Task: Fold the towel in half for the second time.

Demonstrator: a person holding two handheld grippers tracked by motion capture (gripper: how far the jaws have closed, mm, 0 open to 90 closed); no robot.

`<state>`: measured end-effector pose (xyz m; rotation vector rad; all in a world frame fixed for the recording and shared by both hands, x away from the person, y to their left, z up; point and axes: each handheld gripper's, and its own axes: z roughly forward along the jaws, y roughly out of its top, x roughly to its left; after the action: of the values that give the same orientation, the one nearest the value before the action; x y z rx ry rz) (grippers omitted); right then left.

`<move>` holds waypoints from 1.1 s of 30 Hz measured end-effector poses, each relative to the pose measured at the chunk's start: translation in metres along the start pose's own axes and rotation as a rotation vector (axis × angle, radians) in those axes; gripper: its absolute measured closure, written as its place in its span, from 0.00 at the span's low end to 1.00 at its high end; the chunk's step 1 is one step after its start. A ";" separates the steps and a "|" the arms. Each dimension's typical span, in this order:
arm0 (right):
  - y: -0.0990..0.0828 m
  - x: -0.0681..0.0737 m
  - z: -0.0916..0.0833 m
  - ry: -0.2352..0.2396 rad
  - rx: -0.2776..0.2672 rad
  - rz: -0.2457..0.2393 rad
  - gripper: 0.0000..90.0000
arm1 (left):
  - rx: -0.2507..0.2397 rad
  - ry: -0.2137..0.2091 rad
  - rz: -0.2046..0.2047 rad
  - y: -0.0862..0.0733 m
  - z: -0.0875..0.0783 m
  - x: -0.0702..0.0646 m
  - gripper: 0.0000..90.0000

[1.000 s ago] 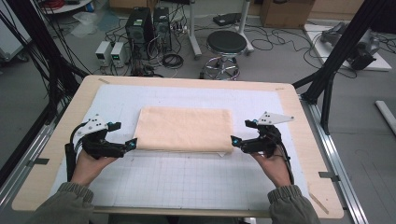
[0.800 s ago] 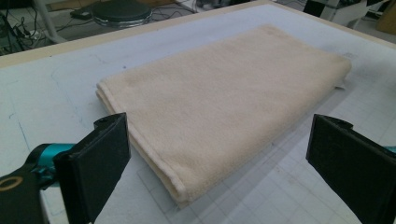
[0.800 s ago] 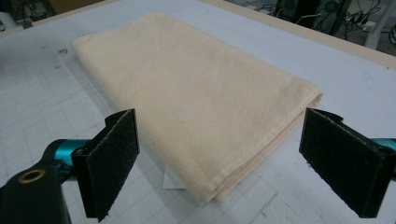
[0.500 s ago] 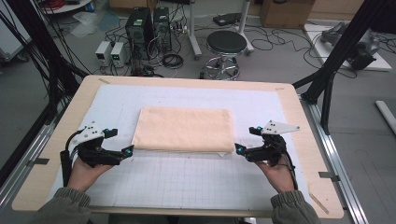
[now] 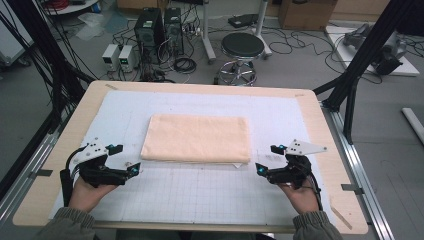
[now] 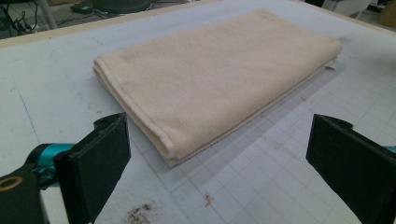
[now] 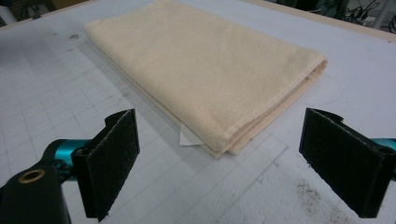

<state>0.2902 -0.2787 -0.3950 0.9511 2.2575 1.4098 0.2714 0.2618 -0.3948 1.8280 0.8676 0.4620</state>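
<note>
On the white gridded mat (image 5: 200, 192), the left gripper (image 5: 127, 159) sits with jaws spread wide just off the near left corner of the folded cream terry towel (image 5: 197, 137) lying flat mid-table, while the right gripper (image 5: 267, 159), equally spread and empty, waits near its near right corner.

One folded towel (image 5: 196, 138), two tongs (image 5: 126, 158)

A wooden-edged table (image 5: 320, 125) carries a white gridded mat (image 5: 200, 190) across most of its top, and a folded cream towel (image 5: 197, 138) lies flat on that mat's middle.
</note>
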 end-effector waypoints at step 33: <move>-0.031 0.012 -0.035 -0.015 -0.015 0.025 0.13 | 0.054 0.011 0.019 -0.027 -0.019 -0.016 0.08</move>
<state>0.2502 -0.3032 -0.4048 0.9845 2.2286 1.4237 0.2383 0.2681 -0.4104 1.8862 0.8786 0.4654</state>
